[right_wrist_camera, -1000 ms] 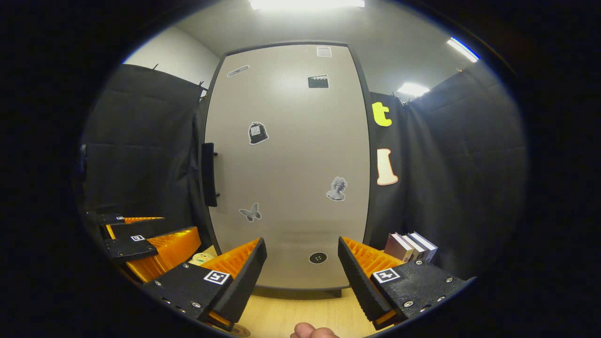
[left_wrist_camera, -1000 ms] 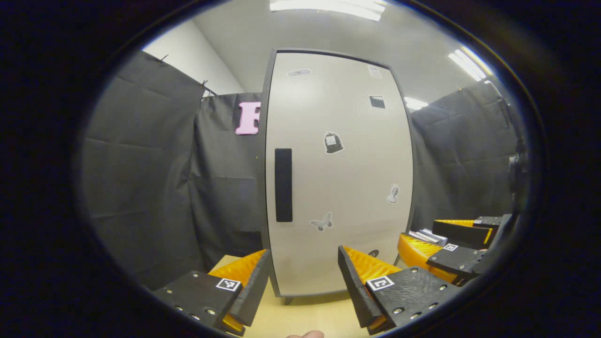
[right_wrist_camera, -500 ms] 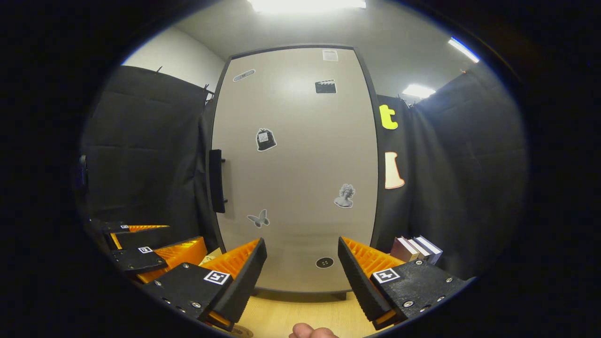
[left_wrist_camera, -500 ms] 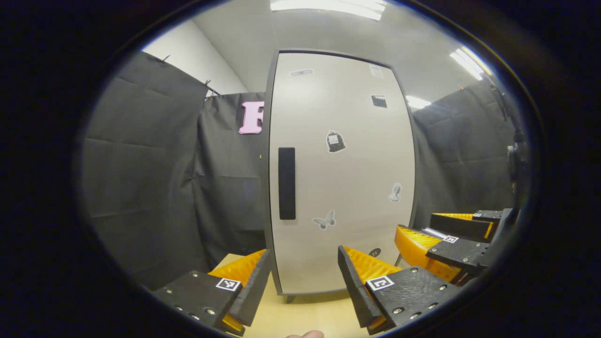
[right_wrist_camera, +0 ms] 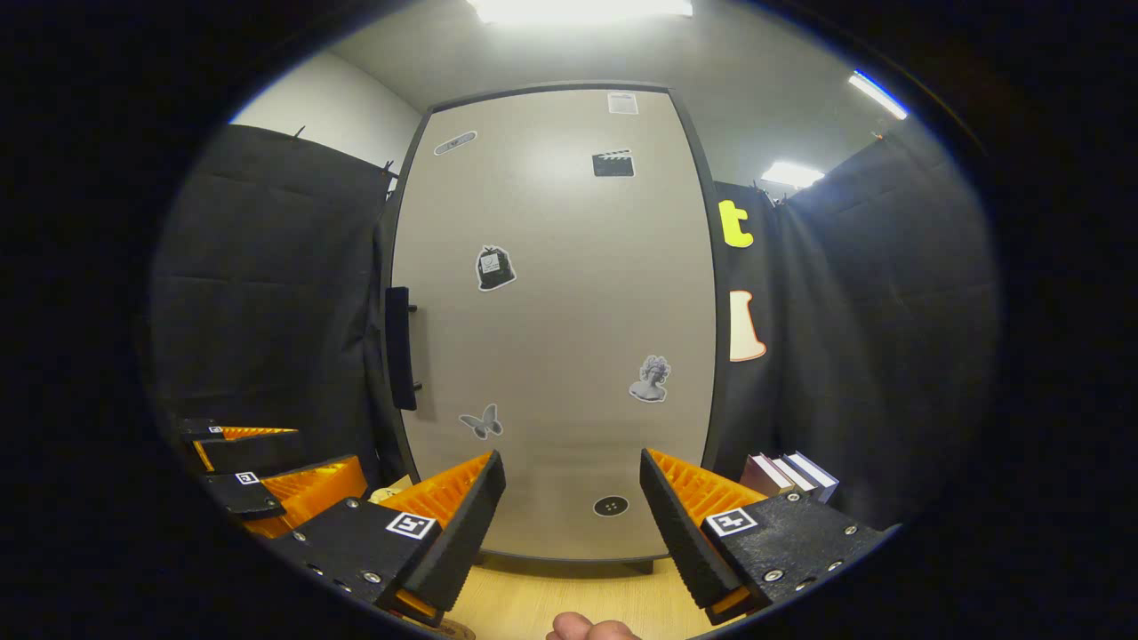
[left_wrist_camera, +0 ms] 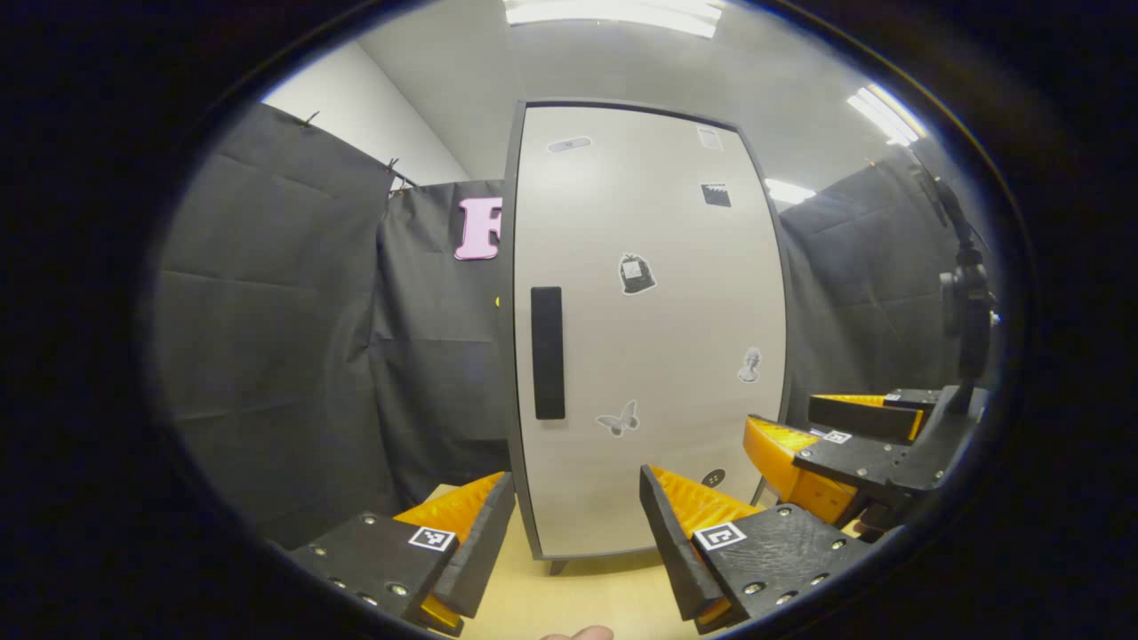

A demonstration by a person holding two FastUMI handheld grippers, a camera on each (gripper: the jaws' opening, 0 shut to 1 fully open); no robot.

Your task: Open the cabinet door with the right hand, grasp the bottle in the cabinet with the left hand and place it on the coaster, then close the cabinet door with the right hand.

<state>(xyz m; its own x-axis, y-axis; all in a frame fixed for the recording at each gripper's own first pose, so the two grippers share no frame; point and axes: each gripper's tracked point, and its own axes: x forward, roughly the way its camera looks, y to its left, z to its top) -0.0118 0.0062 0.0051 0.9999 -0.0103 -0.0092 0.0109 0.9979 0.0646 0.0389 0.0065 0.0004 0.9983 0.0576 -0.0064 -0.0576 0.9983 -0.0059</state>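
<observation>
Both tongs hang released before the shut door (right_wrist_camera: 551, 320) of a tall cabinet standing on the pale counter (left_wrist_camera: 578, 596), with nothing between either pair of fingers. In the right gripper view, the right tongs (right_wrist_camera: 569, 524) face the door's lower middle, and the handle (right_wrist_camera: 400, 348), a dark upright bar with its long axis vertical, sits up and to their left on the door's left edge. The left tongs (right_wrist_camera: 267, 471) show low at the left of that view, below and outboard of the handle. In the left gripper view, the left tongs (left_wrist_camera: 576, 533) point almost straight at the handle (left_wrist_camera: 548, 353), which lies just above them, while the right tongs (left_wrist_camera: 845, 440) hover off to the right, level with the door's lower part. The left tongs look nearer the handle, yet the task gives the pull to the right, which must cross up and leftward to reach it. The bottle presumably waits behind the door, hidden. Books (right_wrist_camera: 791, 473) stand to the right of the right tongs.
</observation>
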